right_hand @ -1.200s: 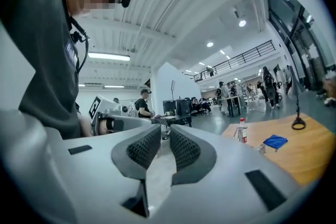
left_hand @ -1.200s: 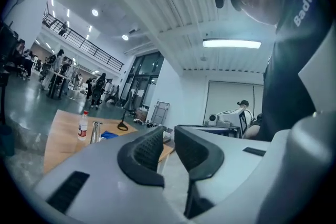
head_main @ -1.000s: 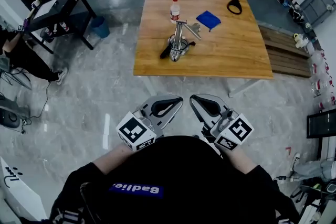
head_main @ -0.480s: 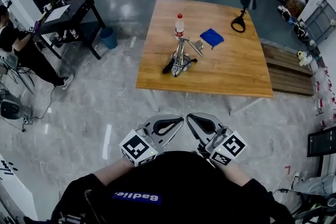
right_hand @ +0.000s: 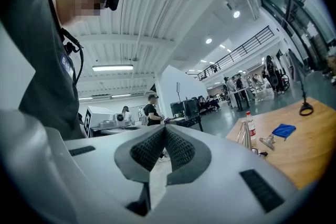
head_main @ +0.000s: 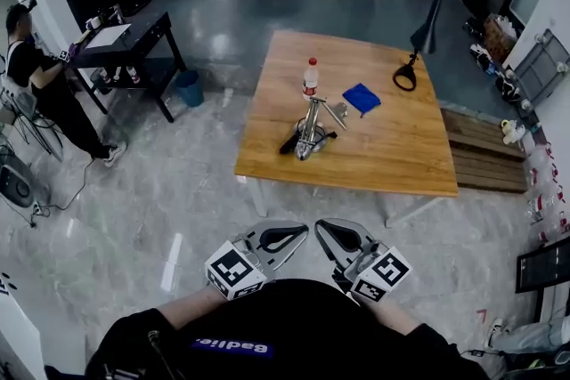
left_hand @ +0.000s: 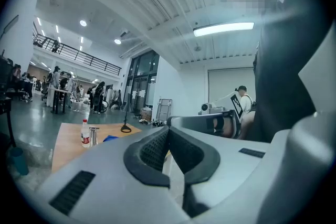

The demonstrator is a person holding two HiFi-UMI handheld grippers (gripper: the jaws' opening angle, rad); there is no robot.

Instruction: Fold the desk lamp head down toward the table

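Holding my left gripper [head_main: 298, 233] and right gripper [head_main: 325, 231] pinched together and empty, I see the desk lamp [head_main: 427, 24] at one o'clock.

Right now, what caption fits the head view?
Left gripper and right gripper, both shut, held short of the table with the desk lamp.

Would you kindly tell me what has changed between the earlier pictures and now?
Only the head view has tilted up, so the table, left gripper and right gripper sit lower in the picture. Nothing was grasped or released: both grippers stay shut and empty near the body. The desk lamp, bottle and blue cloth have not moved.
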